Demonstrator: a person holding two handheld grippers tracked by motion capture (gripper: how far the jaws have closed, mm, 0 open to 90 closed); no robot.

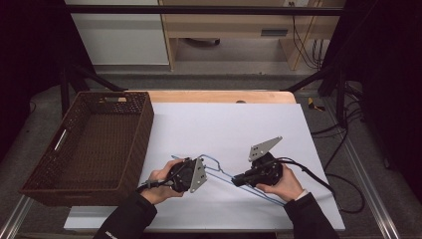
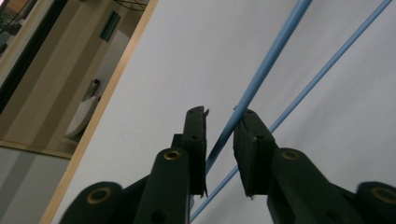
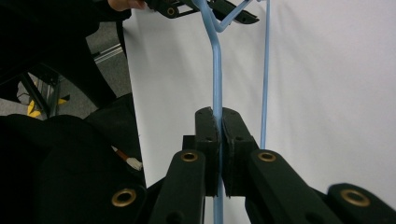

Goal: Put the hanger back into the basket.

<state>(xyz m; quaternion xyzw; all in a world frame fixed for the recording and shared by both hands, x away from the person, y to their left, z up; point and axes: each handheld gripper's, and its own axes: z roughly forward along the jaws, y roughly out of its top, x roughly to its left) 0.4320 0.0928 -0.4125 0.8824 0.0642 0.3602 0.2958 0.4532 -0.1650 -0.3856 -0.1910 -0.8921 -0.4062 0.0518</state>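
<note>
Low in the middle of the high view, a blue wire hanger [image 1: 226, 175] lies flat on the white table cover [image 1: 234, 124], running from centre toward the lower right, with a gripper at each end of it. The right gripper [image 1: 238, 180] sits at lower right of centre and is clamped tight on the hanger: in the right gripper view its jaws meet around the thicker wire [image 3: 216, 79], which rises straight up the frame from between them to a bend near the top. That firm hold looks meant to pin the hanger steady while the other hand takes its own grip.

The left gripper [image 1: 175, 175] works at the hanger's other end, just left of centre. In the left gripper view its jaws bracket one of two slanting blue rods [image 2: 261, 70], with a narrow gap left; the right-hand pad seems to touch the wire, but the angle is too steep to be sure, so I read this one as not yet gripping. No earlier frame is on hand to compare.

A brown woven basket [image 1: 137, 137] stands empty at the left of the high view, partly on the cover, probably the place the hanger is headed for.

No brand, label or readable writing shows on the hanger, the basket or the grippers.
</note>
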